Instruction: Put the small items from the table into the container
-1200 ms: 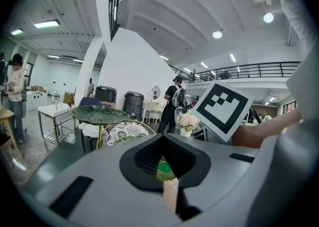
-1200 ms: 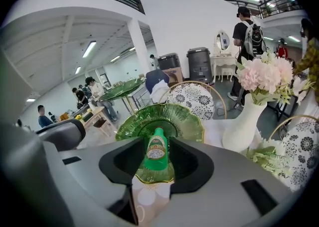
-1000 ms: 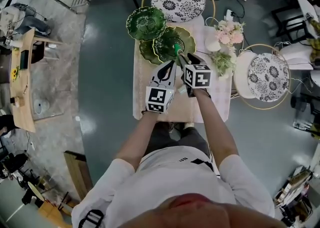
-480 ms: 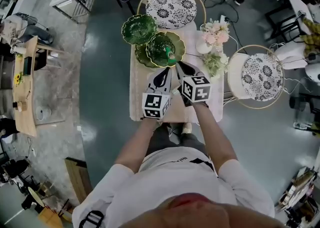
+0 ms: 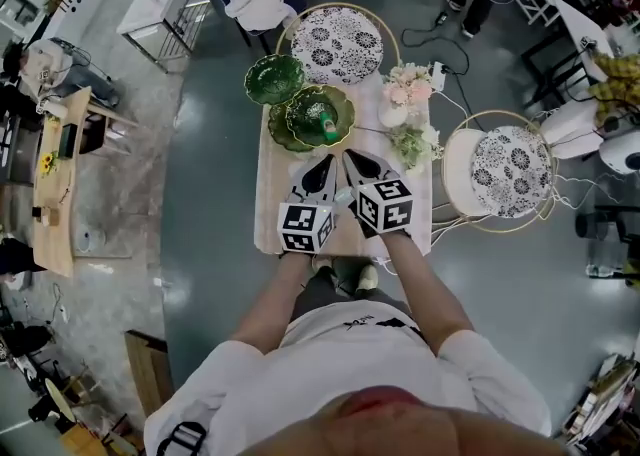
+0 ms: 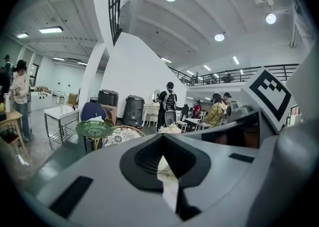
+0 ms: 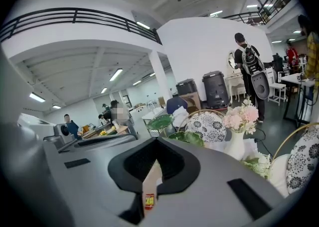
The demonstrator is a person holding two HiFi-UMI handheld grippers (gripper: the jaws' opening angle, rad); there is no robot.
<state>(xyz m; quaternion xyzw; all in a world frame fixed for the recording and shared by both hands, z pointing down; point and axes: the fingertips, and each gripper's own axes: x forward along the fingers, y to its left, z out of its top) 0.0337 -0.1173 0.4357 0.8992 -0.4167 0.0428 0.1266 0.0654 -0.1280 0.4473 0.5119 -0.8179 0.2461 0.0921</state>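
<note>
Big open hall, grey floor (image 5: 200, 194) all round, with both tongs over a cloth-covered table (image 5: 275, 194). Just ahead of their tips sits the green leaf dish (image 5: 300, 104) with a small green item (image 5: 328, 127) lying in it. Left gripper (image 5: 325, 160) and right gripper (image 5: 350, 155) are both pinched tight together, nothing gripped.

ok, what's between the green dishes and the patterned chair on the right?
A white vase of pink flowers plus leafy greenery, seen in the head view.

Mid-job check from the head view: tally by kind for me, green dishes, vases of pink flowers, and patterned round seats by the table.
Green dishes: 3
Vase of pink flowers: 1
Patterned round seats: 2
Total: 6
</note>
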